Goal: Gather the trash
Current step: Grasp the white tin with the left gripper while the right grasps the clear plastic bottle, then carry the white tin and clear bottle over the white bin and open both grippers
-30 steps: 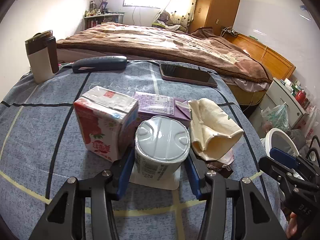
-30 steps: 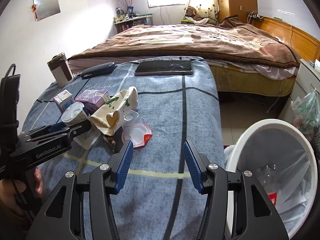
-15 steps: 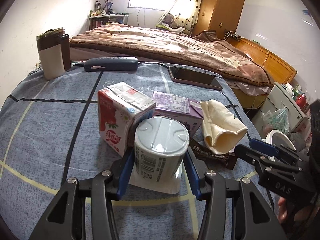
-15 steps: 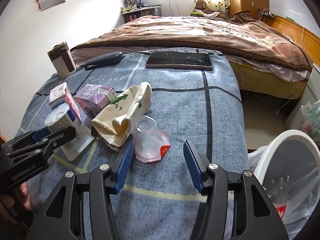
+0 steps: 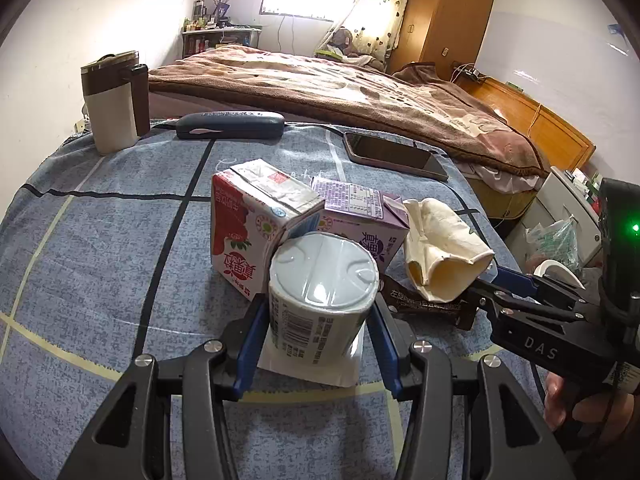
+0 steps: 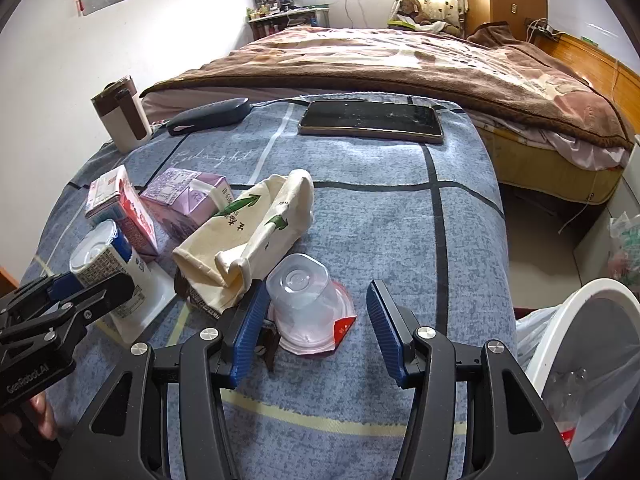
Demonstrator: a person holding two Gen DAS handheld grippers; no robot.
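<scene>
The left tongs (image 5: pixel 320 332) sit clenched on the inverted yogurt cup (image 5: pixel 322 296), which stands on the blue-covered tabletop (image 5: pixel 100 280) against the red milk carton (image 5: pixel 256 232). The right tongs (image 6: pixel 314 328), released and wide, have moved forward since a moment ago and now bracket the upturned clear plastic cup (image 6: pixel 306 304), its left side near the left finger. Bare cloth lies to the right up to the tabletop edge, with the white bin (image 6: pixel 568 320) beyond it.
</scene>
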